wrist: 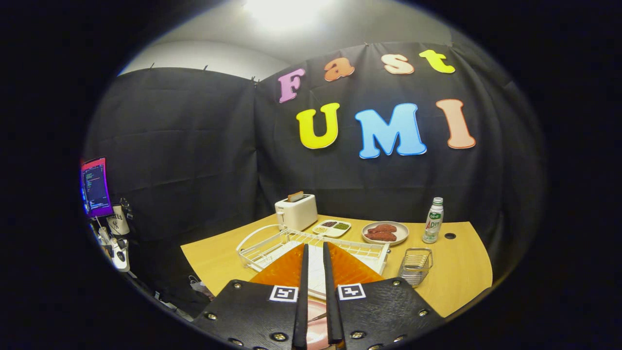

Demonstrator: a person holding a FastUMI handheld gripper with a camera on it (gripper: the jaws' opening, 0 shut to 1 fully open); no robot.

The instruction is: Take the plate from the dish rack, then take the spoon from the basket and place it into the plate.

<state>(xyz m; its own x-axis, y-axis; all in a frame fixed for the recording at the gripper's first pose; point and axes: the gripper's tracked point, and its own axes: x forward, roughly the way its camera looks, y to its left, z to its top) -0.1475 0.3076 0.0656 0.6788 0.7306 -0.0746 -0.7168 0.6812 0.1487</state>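
With the hand-held gripper [315,291] hovering nearly closed and empty above the plate [313,330], the spoon [318,317] seems placed; withdrawing straight up looks wise.

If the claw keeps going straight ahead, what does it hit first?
Likely the white dish rack, just ahead of the nearly closed claw. The toaster stands beyond it. Depth is hard to judge here.

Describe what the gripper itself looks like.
The gripper has a black textured body dotted with metal screws, two square black-and-white markers at its front edge, and two long tapering jaws, a narrow gap apart, pointing over the dish rack.
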